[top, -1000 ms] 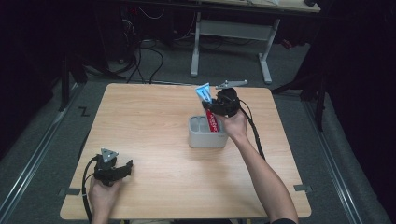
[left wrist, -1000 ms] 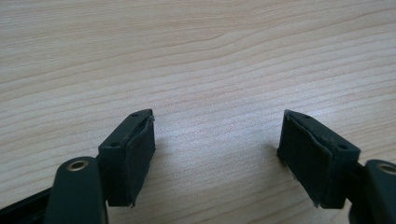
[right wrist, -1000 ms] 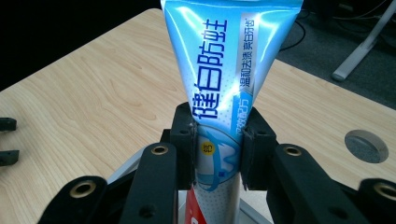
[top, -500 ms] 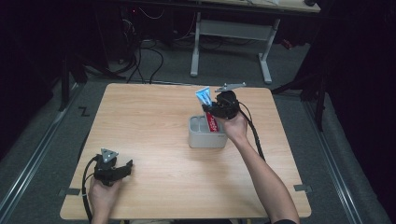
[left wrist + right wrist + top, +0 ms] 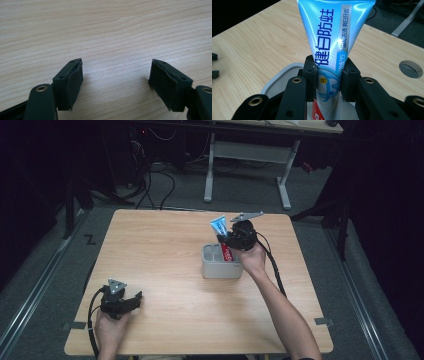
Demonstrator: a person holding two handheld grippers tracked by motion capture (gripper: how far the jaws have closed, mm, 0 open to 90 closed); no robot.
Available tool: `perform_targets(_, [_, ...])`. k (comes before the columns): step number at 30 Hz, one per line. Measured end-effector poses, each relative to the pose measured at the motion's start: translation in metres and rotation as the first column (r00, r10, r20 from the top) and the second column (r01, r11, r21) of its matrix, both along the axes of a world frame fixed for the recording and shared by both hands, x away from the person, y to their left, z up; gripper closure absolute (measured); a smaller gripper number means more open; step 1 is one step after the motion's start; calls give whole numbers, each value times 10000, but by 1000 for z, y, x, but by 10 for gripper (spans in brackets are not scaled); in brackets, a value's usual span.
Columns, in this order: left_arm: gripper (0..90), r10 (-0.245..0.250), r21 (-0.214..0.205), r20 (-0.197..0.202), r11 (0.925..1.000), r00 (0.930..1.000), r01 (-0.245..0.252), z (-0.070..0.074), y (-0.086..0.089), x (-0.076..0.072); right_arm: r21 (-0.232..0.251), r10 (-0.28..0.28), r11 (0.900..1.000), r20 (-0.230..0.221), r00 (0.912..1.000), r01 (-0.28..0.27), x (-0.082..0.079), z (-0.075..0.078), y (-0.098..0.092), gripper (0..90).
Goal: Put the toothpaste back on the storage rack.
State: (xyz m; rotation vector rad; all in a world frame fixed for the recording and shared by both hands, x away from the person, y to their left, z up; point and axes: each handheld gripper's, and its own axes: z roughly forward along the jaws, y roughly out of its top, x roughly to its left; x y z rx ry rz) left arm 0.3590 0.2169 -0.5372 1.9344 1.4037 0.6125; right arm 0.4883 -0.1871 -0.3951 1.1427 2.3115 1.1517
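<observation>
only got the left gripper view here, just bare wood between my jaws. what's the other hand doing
Observer: The right gripper is shut on a blue toothpaste tube, its pads pressing on the tube's two sides.
Operator: where on the table is that
Observer: Over a grey container right of the table's middle, in the high view.
Operator: is the tube inside it yet
Observer: Its red-and-white lower end reaches down into the right-hand part of the container; the blue end sticks up above the rim.
Operator: and how far is my gripper from it
Observer: The left gripper rests open near the table's near left corner, well apart from the container.
</observation>
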Motion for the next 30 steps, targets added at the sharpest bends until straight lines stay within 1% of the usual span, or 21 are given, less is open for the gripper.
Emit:
perform_targets(3, [273, 1, -1, 1, 10000, 10000, -1, 0, 0, 0, -35, -31, 10000, -127, 9999, 31, -1, -1, 0, 703])
perform_targets(5, [273, 0, -2, -1, 10000, 10000, 0, 0, 0, 0, -6, 5, 10000, -43, 10000, -5, -1, -2, -1, 703])
perform_targets(6, [273, 0, -2, 0, 10000, 10000, 0, 0, 0, 0, 12, -29, 10000, -103, 9999, 29, -2, -2, -1, 702])
perform_targets(9, [273, 2, -1, 2, 10000, 10000, -2, 0, 0, 0, 29, -6, 10000, -75, 10000, 6, -3, -4, -3, 702])
perform_targets(17, [273, 0, -1, -1, 10000, 10000, 0, 0, 0, 0, -73, 33, 10000, -133, 9999, -34, -6, -7, -5, 697])
perform_targets(19, [273, -2, 0, -2, 10000, 10000, 2, 0, 0, 0, -141, 75, 9999, -97, 9999, -77, -6, -8, -5, 696])
perform_targets(21, [273, 2, -3, 0, 10000, 10000, -2, 0, 0, 0, -153, 45, 9999, -178, 9998, -47, -7, -8, -6, 695])
perform_targets(24, [273, 2, -3, 0, 10000, 10000, -2, 0, 0, 0, -250, 75, 9997, -185, 9998, -80, -7, -9, -5, 694])
perform_targets(28, [273, 0, -3, -1, 10000, 10000, 0, 0, 0, 0, -426, 130, 9990, -125, 9998, -136, -8, -10, -4, 692])
perform_targets(30, [273, 2, -3, -1, 10000, 10000, -2, 0, 0, 0, -432, 143, 9990, -185, 9997, -151, -9, -11, -3, 691])
